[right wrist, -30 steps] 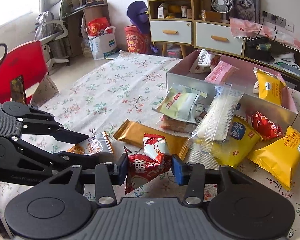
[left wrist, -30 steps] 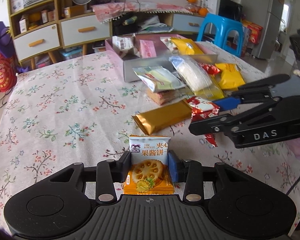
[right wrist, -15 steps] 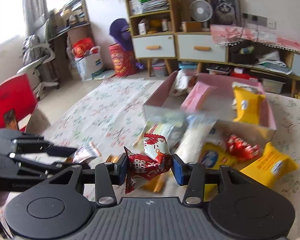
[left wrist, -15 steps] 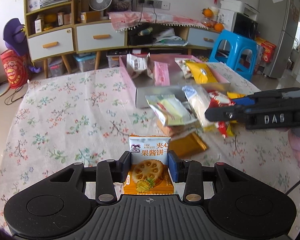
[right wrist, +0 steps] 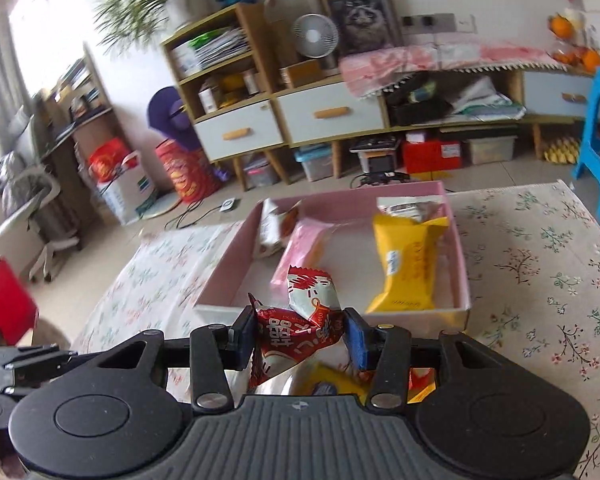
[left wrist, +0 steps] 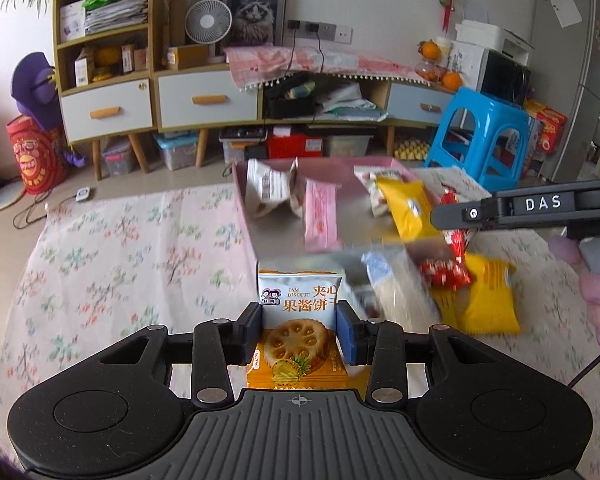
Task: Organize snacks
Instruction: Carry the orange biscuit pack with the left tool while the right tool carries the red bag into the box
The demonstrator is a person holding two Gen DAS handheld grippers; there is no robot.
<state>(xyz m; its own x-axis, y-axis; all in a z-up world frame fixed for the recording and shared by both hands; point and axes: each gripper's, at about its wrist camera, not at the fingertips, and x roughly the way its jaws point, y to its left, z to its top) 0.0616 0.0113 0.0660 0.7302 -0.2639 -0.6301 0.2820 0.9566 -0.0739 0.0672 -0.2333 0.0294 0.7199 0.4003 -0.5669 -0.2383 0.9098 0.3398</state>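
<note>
My left gripper (left wrist: pixel 300 330) clamps the jam biscuit packet (left wrist: pixel 299 320); my right gripper (right wrist: pixel 299 334) pinches a red wrapper (right wrist: pixel 296 330) above the pink box (right wrist: pixel 458 272); 2 early releases could drop both short of it

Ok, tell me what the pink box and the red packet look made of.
Pink box: probably cardboard, matte; thin, straight, rigid walls with pale cut edges. Red packet: plastic film, glossy, crinkled, silvery inside at the crimped end; held in the right gripper.
</note>
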